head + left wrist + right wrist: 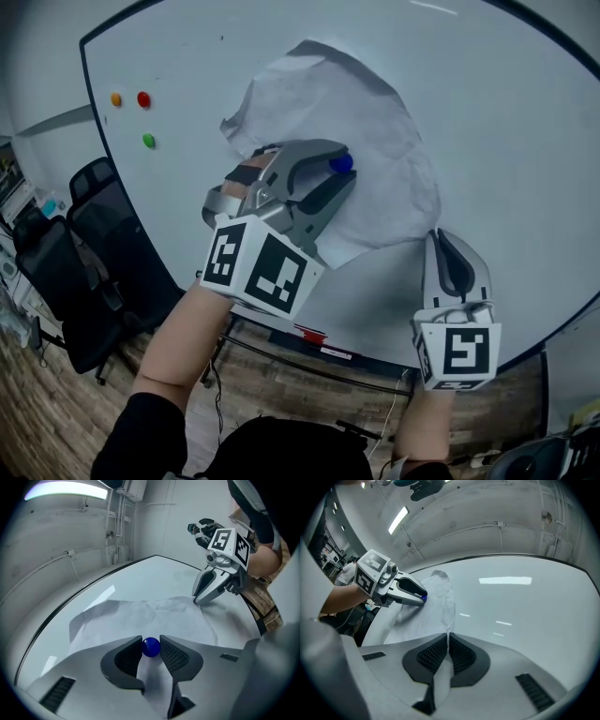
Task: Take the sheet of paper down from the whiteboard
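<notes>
A crumpled white sheet of paper [347,141] hangs on the whiteboard [506,122], its upper left edge curling away from the board. A round blue magnet [341,163] sits on the sheet. My left gripper [342,171] is shut on this magnet [151,647], both pads touching it. My right gripper [439,234] is at the sheet's lower right corner. In the right gripper view it [448,637] is shut on the edge of the paper [440,602], which runs between the pads. The left gripper [423,597] shows there at the left, and the right gripper [197,601] shows in the left gripper view.
An orange magnet [116,98], a red magnet [143,98] and a green magnet [148,141] stick to the board's upper left. Black office chairs [84,272] stand at the left on a wooden floor. The board's tray [314,336] carries a red item below my hands.
</notes>
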{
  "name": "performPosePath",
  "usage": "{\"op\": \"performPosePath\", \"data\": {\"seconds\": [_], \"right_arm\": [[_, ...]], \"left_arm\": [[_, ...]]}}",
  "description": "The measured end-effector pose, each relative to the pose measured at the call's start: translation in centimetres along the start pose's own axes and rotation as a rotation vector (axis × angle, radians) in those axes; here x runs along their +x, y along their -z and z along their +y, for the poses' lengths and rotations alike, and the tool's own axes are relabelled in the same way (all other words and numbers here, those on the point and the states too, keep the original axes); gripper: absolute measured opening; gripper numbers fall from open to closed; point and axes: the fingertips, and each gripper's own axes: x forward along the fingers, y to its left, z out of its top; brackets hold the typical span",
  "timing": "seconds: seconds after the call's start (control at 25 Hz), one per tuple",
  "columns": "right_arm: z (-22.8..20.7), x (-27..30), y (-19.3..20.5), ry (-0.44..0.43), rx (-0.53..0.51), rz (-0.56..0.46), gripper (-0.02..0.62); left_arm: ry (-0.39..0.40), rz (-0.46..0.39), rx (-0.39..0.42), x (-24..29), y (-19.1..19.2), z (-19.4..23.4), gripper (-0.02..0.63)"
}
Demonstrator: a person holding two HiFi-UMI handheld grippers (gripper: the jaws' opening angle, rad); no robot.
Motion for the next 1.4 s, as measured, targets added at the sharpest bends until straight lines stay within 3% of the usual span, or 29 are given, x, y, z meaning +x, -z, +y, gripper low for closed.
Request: {"op": "performPosePath", "data": {"seconds": [0.44, 0.92, 1.4], "right_arm": [[4.8, 1.5, 1.5, -0.109, -0.007, 0.047, 0.023], [11.4, -0.6, 5.8, -0.287, -0.044, 0.129, 0.023], [13.8, -3.9, 9.4, -0.346, -0.016, 0.224, 0.023]], "left_arm": [[0.004, -0.013, -0.028, -3.2, 0.5, -0.6, 0.129], [0.064, 0.087, -0.143, -5.5, 6.6, -5.4, 0.129], [0.004, 0.146, -0.075, -3.7, 9.2, -4.6, 0.13]]}}
